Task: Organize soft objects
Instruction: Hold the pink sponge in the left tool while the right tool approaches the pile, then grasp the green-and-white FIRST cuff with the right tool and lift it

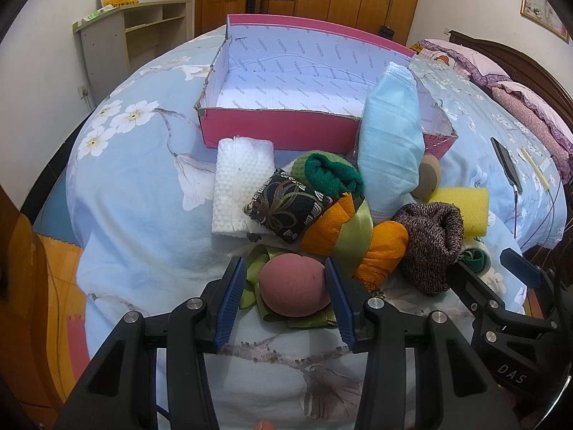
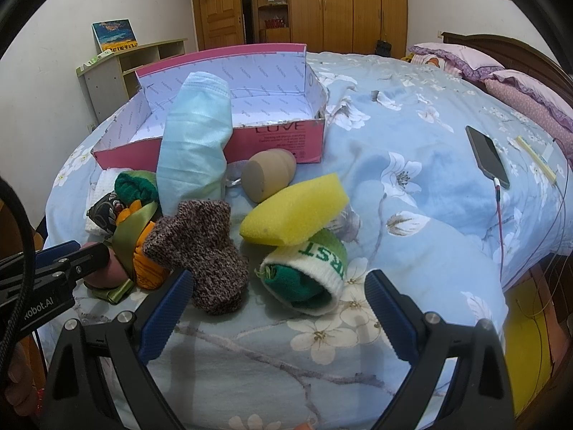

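Observation:
A heap of soft things lies on the floral bedspread in front of an open pink box (image 1: 275,132). My left gripper (image 1: 286,286) is open; its blue pads straddle a pink egg-shaped sponge (image 1: 293,286) that rests on a green ribbon, the right pad touching and the left pad slightly apart. Behind are a white towel (image 1: 240,186), black patterned pouch (image 1: 286,208), orange pouch (image 1: 383,251) and blue face mask (image 1: 390,143). My right gripper (image 2: 279,308) stands open and empty just short of a brown knit sock (image 2: 204,251) and a green-white sock (image 2: 308,276). A yellow sponge (image 2: 297,211) and beige sponge (image 2: 268,175) lie beyond.
A phone (image 2: 487,156) on a charging cable lies on the bed to the right, near pink pillows (image 2: 519,86). A low shelf (image 1: 132,36) stands by the left wall. The bed drops off at the left and at the near right.

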`<state>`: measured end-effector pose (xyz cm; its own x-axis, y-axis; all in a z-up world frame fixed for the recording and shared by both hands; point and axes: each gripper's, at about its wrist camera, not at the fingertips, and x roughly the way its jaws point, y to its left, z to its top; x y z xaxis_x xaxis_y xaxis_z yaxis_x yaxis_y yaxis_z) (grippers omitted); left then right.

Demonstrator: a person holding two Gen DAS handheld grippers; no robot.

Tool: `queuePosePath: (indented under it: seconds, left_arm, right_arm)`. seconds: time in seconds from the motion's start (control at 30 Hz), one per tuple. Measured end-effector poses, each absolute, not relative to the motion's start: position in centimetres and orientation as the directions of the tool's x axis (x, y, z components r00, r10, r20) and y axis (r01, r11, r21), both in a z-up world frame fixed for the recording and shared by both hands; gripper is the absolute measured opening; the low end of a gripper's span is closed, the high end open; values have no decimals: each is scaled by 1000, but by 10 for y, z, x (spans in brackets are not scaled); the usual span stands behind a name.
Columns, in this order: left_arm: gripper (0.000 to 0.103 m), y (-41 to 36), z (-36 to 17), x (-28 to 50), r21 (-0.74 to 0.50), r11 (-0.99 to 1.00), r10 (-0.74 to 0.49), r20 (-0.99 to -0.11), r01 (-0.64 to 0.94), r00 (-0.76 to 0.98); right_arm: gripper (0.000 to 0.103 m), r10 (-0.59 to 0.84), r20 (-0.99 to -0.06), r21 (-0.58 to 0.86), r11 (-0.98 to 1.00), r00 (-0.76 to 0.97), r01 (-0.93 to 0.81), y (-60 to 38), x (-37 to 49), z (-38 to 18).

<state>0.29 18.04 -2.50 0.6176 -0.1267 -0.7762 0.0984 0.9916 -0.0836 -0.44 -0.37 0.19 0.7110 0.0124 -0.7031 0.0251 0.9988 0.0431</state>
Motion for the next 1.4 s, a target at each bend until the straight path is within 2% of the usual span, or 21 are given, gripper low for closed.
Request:
queuePosePath:
  seconds: [0.9,1.4]
  left_arm:
    - [47,183,-26,4,-94,990,-137,-777,101,615]
    - [47,197,-16,-7,-86,982,-174,-752,166,635]
  right_arm:
    - [99,12,-704,44,999,710,27,-4,-4,2]
    - [99,68,-675,87,996,735,-12,-14,-8,12]
